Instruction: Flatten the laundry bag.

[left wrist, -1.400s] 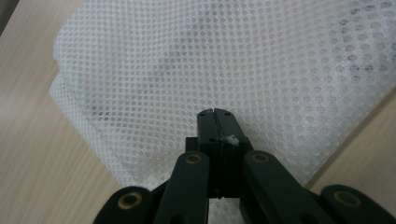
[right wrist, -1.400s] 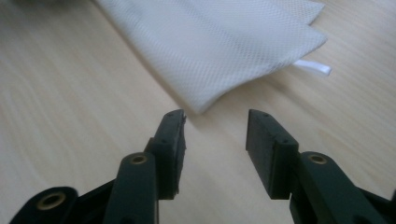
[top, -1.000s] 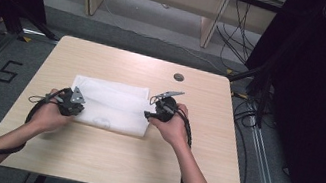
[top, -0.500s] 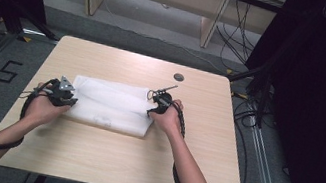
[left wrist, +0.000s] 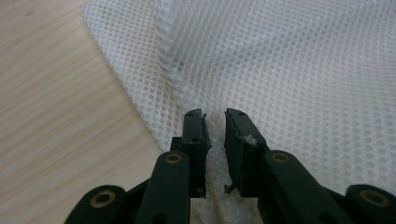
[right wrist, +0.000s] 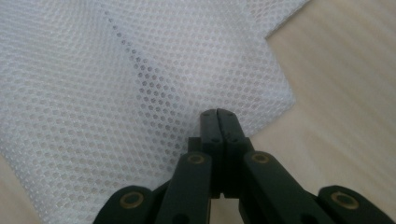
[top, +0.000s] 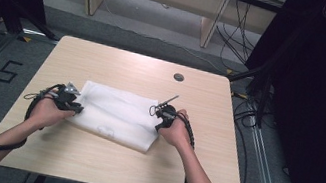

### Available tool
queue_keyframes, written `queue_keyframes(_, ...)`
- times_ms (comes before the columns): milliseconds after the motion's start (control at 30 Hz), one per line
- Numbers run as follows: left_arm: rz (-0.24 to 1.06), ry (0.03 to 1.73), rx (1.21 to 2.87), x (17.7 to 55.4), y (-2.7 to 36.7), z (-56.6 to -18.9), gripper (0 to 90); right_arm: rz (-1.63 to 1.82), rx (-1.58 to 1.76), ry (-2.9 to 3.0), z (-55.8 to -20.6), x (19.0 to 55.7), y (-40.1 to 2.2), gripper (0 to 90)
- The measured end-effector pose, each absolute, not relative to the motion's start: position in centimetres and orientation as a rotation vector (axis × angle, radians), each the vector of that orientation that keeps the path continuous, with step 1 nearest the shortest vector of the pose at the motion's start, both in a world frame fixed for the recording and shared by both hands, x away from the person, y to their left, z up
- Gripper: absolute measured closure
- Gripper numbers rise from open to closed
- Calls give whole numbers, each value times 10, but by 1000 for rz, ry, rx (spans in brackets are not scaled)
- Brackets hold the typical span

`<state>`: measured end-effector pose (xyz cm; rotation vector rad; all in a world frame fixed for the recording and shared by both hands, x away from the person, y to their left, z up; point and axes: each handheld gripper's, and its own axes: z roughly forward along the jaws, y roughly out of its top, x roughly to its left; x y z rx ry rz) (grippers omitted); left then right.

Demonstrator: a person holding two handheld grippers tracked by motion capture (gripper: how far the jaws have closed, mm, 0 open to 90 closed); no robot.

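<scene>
Both grippers sit at the ends of the white mesh cloth (top: 114,113), so grippers first, then big stuff down to small. Left gripper (top: 72,104) is at the cloth's left edge, jaws a little apart after just closing in some, with a ridge of mesh running up between them in the left gripper view; can't tell if the pads actually pinch it. Right gripper (top: 160,117) is at the cloth's right edge, and its jaws have just closed fully together, tips touching. In the right gripper view they lie over the mesh near a corner, and I can't tell whether any fabric is caught between them.

Biggest thing is the light wooden table (top: 119,66). Cloth lies flat around the middle of it, a rectangle spread between the two hands, its long side running left to right. Farther back on the tabletop, well apart from the cloth, is a small dark round cable hole (top: 178,77).
</scene>
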<state>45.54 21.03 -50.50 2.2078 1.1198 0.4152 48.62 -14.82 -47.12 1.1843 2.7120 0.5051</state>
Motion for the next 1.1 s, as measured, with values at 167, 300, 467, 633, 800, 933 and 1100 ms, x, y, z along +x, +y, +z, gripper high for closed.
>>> queue_keyframes(167,389,1044,2254,444,193,-504,779,447,1186,2749,-466,470,-164,895)
queue_keyframes(300,360,1012,2273,440,184,-503,777,552,1207,2668,-446,466,-175,732)
queue_keyframes(467,359,981,2279,438,179,-503,773,672,1186,2631,-439,484,-168,580)
queue_keyframes(633,349,980,2262,437,180,-505,769,661,1208,2689,-465,507,-159,506)
queue_keyframes(800,314,981,2261,439,182,-504,757,607,1171,2726,-477,513,-150,581)
queue_keyframes(933,305,986,2251,439,182,-505,743,578,1096,2774,-478,512,-141,860)
queue_keyframes(1100,253,997,2200,440,183,-505,626,545,1070,2760,-465,510,-137,900)
